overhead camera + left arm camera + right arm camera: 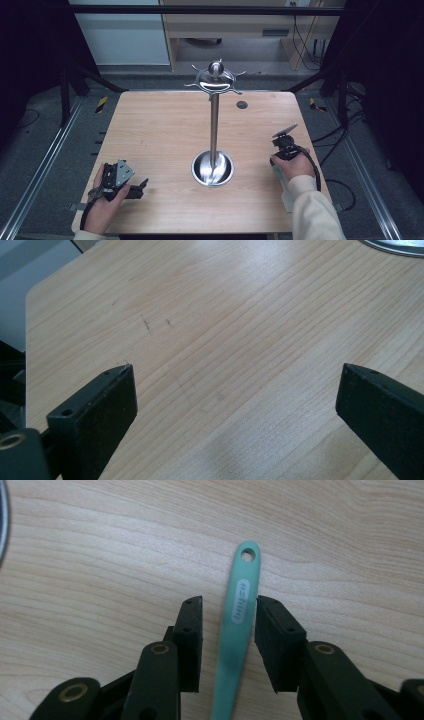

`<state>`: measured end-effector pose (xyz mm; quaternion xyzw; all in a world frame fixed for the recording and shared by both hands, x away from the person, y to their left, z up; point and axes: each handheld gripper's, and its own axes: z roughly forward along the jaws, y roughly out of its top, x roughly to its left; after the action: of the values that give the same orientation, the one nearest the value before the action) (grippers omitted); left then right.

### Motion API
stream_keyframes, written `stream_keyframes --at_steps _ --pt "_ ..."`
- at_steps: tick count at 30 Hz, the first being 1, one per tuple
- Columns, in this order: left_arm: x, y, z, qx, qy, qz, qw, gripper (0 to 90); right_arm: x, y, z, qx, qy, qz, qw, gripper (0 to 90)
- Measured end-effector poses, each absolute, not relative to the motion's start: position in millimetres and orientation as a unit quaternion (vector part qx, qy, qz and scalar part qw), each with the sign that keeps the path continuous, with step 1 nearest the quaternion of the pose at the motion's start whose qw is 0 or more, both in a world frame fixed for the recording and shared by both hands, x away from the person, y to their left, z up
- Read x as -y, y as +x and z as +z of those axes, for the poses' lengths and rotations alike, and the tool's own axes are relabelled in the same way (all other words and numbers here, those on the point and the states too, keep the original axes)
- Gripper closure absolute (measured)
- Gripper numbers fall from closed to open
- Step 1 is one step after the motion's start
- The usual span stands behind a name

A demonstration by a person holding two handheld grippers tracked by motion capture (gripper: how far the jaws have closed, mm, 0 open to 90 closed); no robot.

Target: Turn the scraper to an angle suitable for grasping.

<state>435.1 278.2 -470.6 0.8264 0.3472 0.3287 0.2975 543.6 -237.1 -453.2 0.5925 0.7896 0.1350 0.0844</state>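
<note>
Alignment between the right gripper (228, 602) and the green handle (239, 620) is the deciding relation. Going left to right in the high view: the left gripper (143, 183) is resting at the table's seven o'clock corner, jaws spread wide over bare wood and grasping nothing. At centre, a steel hook stand (214, 120) is rising from its round dished base. At four o'clock, the right hand (292, 162) is holding its gripper over the green utensil.

In the right gripper view the handle is lying flat between the jaws, its long axis running six to twelve o'clock, the hanging hole at twelve. The jaws are standing released, a gap showing on each side. The right hand is plainly the nearer. The wooden table (150, 130) is otherwise uncluttered; grey floor and dark frame rails are surrounding it.
</note>
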Motion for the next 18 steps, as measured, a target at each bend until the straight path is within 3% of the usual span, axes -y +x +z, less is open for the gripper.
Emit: stream_keyframes --at_steps 18 --pt "-276 435 -472 -0.342 0.83 0.327 0.294 2.8 241 556 -466 -0.78 0.61 0.122 0.062 65.3"
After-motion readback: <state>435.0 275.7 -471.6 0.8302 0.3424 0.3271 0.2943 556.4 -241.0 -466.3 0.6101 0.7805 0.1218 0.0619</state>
